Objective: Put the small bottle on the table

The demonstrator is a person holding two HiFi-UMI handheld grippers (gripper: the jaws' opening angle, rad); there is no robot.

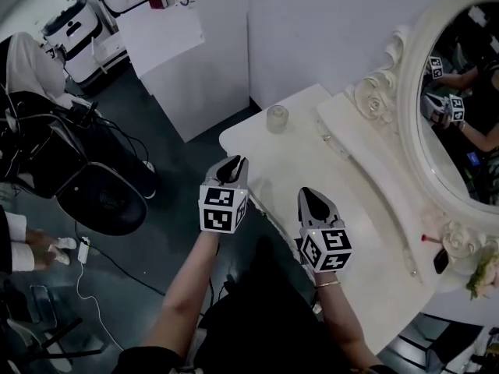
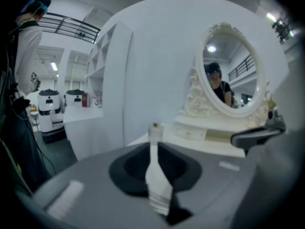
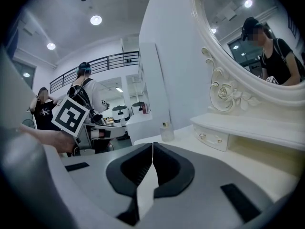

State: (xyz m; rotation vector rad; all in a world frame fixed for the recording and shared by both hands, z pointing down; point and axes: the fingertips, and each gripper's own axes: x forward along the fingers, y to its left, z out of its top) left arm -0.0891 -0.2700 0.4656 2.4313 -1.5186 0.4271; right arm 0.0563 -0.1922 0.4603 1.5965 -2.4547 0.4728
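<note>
The small clear bottle (image 1: 277, 118) with a gold cap stands upright on the far corner of the white dressing table (image 1: 366, 209). My left gripper (image 1: 231, 167) hovers over the table's left edge, a short way in front of the bottle, with its jaws together and nothing in them. In the left gripper view the bottle (image 2: 155, 130) shows just past the closed tips (image 2: 155, 144), apart from them. My right gripper (image 1: 316, 203) hangs over the table's middle, shut and empty. In the right gripper view (image 3: 153, 144) the bottle (image 3: 167, 131) stands farther off, ahead and slightly right.
An oval mirror (image 1: 468, 92) in an ornate white frame and a small drawer shelf (image 1: 366, 142) line the table's right side. A red lipstick (image 1: 430, 239) lies near the mirror's foot. A black chair (image 1: 93, 185) and cables sit on the floor at left, by a white partition (image 1: 195, 76).
</note>
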